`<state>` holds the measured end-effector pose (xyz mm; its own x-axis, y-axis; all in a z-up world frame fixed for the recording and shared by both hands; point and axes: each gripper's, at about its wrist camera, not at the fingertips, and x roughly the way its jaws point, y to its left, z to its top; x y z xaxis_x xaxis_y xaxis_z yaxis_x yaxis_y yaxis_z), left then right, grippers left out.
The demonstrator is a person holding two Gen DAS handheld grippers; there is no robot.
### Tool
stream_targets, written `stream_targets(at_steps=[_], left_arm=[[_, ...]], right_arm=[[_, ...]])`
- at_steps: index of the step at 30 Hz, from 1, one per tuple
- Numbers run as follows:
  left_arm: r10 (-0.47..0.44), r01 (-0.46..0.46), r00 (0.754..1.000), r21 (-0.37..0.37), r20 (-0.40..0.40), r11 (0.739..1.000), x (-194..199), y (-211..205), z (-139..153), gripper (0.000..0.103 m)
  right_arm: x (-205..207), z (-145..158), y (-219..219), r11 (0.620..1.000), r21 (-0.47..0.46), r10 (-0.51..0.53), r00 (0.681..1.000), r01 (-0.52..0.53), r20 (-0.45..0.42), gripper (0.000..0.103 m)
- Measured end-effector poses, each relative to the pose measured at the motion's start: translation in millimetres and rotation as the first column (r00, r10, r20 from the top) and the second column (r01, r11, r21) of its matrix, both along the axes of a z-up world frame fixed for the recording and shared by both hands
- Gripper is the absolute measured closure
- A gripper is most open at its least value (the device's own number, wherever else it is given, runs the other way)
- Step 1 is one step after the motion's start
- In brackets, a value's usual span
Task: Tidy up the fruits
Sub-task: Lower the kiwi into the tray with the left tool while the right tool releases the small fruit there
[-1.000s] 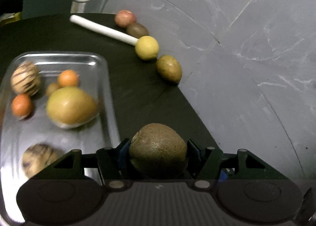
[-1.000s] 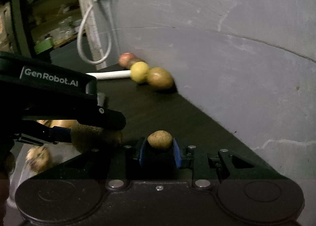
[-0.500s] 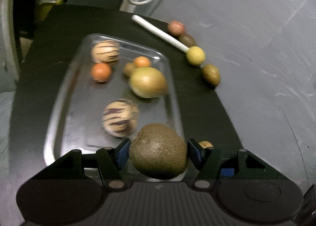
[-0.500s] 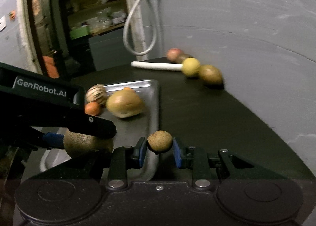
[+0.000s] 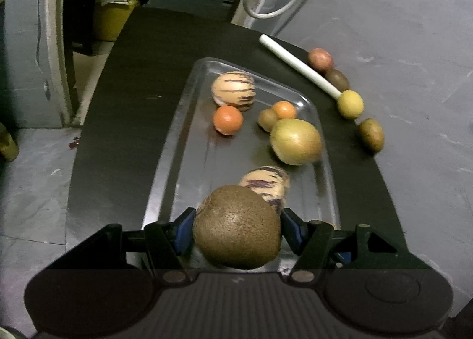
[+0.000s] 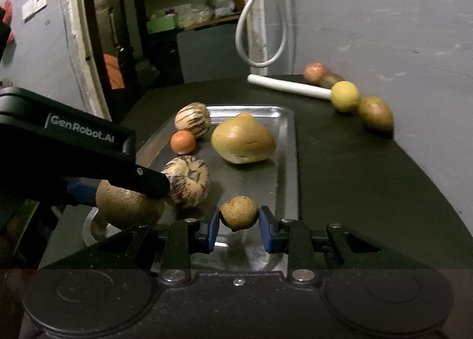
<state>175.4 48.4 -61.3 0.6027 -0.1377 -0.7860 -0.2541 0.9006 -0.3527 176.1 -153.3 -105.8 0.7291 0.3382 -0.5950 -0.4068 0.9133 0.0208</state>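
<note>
My left gripper (image 5: 236,228) is shut on a large brown rough fruit (image 5: 236,226) and holds it over the near end of the metal tray (image 5: 177,143). My right gripper (image 6: 239,225) is shut on a small tan round fruit (image 6: 239,211), over the tray's near right part (image 6: 288,161). The left gripper and its brown fruit (image 6: 127,206) show at the left of the right wrist view. In the tray lie two striped fruits (image 5: 233,90) (image 6: 187,180), a big yellow-green fruit (image 5: 295,140), two oranges (image 5: 227,120) and a small brown fruit (image 5: 267,120).
On the dark table (image 5: 133,102) beyond the tray lie a white stick (image 5: 298,65), a pink fruit (image 5: 319,58), a dark kiwi (image 5: 337,80), a yellow fruit (image 5: 350,103) and a brown fruit (image 5: 371,135) along the right edge. A white cable (image 6: 260,28) hangs behind.
Both grippers have swung left and come over the tray's near end, each still holding its fruit. The tray now lies straight ahead in both views.
</note>
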Motion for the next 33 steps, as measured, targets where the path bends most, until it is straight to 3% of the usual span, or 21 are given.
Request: stream_targets(at_steps=[19,23,25,33], left_arm=[[0.022,-0.022,1.0,0.009,0.0,1.0,3.8,5.9,-9.2,0.038],[0.022,-0.021,1.0,0.014,-0.005,1.0,2.8,6.9,-7.7,0.038],[0.018,-0.018,1.0,0.015,-0.002,1.0,0.9,6.8,-6.6,0.037],[-0.026,0.025,0.998,0.029,0.06,0.999,-19.8,0.9,12.7,0.015]], right_arm=[[10.9,-12.1,14.7,0.997,-0.055,0.056,0.998,-0.058,-0.041,0.071],[8.4,-11.2,14.6,0.997,-0.055,0.047,0.998,-0.05,-0.049,0.059],[7.7,-10.9,13.8,0.997,-0.058,0.045,0.998,-0.048,-0.049,0.057],[-10.1,7.6,1.2,0.999,-0.037,0.01,1.0,-0.011,-0.011,0.029]])
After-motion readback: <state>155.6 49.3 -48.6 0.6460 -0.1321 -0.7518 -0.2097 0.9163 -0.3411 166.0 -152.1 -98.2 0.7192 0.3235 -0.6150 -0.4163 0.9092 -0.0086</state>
